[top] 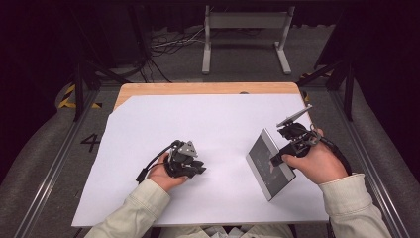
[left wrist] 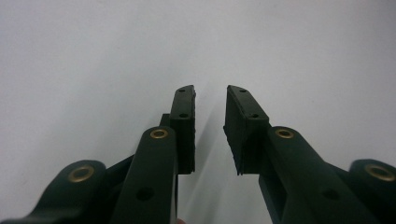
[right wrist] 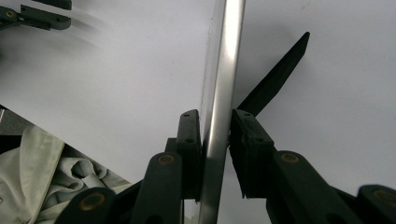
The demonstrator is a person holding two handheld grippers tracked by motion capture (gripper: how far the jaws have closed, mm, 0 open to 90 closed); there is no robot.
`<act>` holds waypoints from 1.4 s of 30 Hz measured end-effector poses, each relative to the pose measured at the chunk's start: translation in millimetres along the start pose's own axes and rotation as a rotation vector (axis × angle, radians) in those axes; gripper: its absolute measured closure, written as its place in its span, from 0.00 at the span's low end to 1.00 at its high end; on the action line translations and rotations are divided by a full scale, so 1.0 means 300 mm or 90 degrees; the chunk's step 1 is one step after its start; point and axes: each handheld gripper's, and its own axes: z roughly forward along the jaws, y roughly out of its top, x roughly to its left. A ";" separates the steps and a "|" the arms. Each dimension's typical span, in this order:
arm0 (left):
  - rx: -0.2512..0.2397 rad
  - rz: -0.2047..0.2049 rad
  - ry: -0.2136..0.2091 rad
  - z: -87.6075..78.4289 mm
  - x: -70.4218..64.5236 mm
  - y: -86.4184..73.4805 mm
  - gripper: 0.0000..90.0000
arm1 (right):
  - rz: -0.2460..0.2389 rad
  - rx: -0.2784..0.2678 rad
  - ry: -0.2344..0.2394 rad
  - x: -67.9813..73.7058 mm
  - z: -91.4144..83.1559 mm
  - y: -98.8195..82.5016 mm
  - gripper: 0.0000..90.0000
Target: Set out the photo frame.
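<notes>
My right gripper (right wrist: 215, 135) clamps the edge of the silver picture frame (top: 270, 162), tilted up off the white sheet (top: 218, 124) at the table's right; my left gripper (left wrist: 210, 112), jaws parted and empty, rests mid-sheet, well apart

Left hand (top: 166, 176) rests low on the table, near the front edge left of centre; left gripper (top: 198, 170) points right, jaws parted with nothing between them. Right hand (top: 312, 163) sits near the right edge; right gripper (right wrist: 215, 135) has its pads pressed against a thin plate. Both forearms are sleeved.
</notes>
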 end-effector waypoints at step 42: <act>-0.013 -0.034 0.023 -0.058 0.018 -0.052 0.82 | -0.163 -0.025 -0.043 0.059 -0.074 0.049 0.93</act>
